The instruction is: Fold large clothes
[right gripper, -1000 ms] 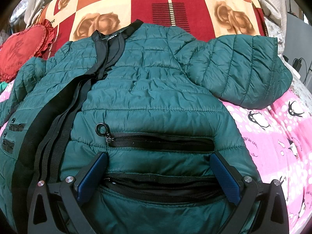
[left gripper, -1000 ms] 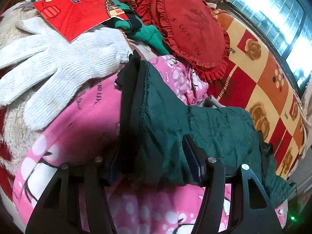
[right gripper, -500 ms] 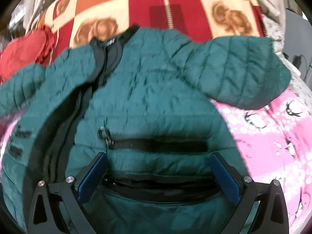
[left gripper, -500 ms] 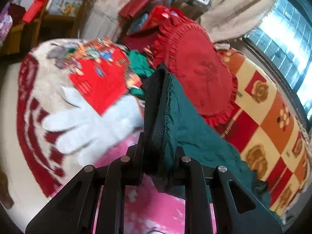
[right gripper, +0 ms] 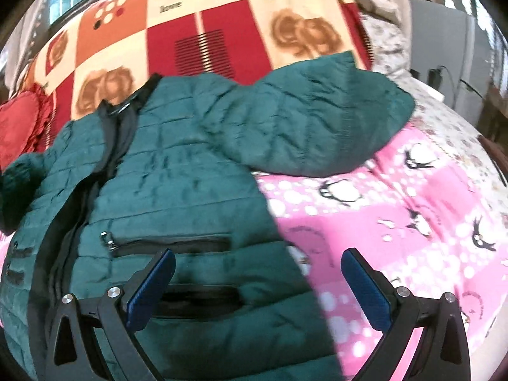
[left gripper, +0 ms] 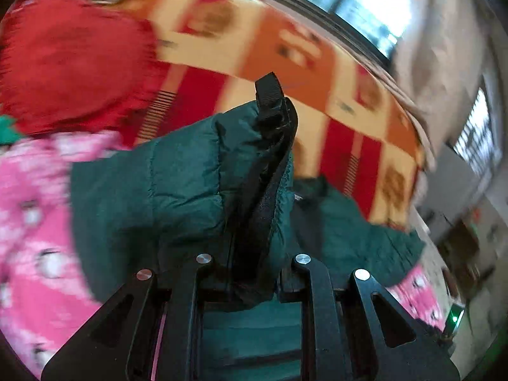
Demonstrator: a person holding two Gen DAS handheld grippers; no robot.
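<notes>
On the checkered blanket (right gripper: 165, 36), "love" reads beyond the green jacket (right gripper: 177, 171)

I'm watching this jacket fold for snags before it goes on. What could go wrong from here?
The left claw pinches only a narrow bunch of the green jacket at its black zipper edge, so the slick fabric may slip out. The right claw is open and holds nothing, so the whole jacket might drag across the pink blanket. The sleeve lies spread out and could fold in crooked.
</notes>
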